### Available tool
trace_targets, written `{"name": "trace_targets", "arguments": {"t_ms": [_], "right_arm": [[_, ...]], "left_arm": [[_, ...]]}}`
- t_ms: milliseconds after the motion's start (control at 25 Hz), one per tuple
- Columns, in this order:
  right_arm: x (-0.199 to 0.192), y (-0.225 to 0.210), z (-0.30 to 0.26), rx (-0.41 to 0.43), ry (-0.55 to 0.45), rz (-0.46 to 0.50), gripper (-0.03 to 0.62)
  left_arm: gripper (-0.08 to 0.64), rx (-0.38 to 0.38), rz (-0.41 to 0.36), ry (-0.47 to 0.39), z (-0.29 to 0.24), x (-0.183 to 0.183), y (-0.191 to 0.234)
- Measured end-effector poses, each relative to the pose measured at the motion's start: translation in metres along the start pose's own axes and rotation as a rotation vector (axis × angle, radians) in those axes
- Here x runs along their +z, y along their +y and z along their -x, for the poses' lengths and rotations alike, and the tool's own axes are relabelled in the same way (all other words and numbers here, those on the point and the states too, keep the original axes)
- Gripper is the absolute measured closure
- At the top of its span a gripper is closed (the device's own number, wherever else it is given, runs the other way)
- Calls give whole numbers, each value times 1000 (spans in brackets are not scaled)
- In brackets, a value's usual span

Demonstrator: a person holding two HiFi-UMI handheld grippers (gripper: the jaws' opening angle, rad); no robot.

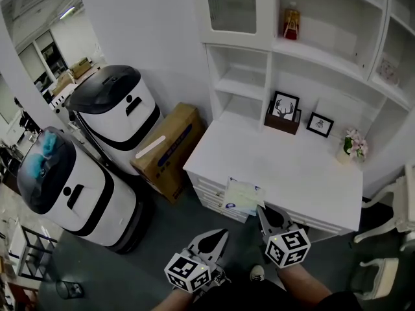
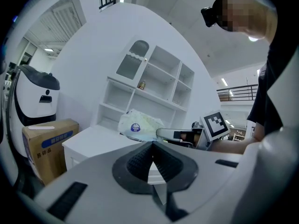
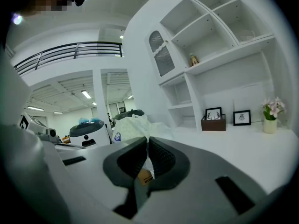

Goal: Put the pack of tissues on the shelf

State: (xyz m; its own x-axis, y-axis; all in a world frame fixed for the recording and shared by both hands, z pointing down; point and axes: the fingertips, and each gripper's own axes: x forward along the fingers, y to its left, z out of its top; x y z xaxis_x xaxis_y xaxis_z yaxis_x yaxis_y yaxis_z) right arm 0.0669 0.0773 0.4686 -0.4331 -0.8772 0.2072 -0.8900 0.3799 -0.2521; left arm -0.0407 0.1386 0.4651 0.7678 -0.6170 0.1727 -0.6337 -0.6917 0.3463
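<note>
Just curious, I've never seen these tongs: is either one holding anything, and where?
The right tongs pinch the pack of tissues by its near wrapper edge; the left tongs hold nothing.

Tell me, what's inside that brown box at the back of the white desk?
A black-framed picture of antlers stands in the brown box. Its lower edge is covered by the box's front wall, so whether anything else lies inside cannot be seen.

The soft white pack of tissues (image 1: 242,196) with a blue sticker is pinched by the right gripper (image 1: 264,214) at the table (image 1: 305,173) edge.
</note>
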Motion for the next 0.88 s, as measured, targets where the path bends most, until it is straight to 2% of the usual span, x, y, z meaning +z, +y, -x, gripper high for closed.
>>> {"name": "trace_targets", "arguments": {"t_ms": [880], "right_arm": [[-2,31,-37,-92,-33,-6,584]], "left_arm": [[555,-82,-13,24,23,7,54]]}}
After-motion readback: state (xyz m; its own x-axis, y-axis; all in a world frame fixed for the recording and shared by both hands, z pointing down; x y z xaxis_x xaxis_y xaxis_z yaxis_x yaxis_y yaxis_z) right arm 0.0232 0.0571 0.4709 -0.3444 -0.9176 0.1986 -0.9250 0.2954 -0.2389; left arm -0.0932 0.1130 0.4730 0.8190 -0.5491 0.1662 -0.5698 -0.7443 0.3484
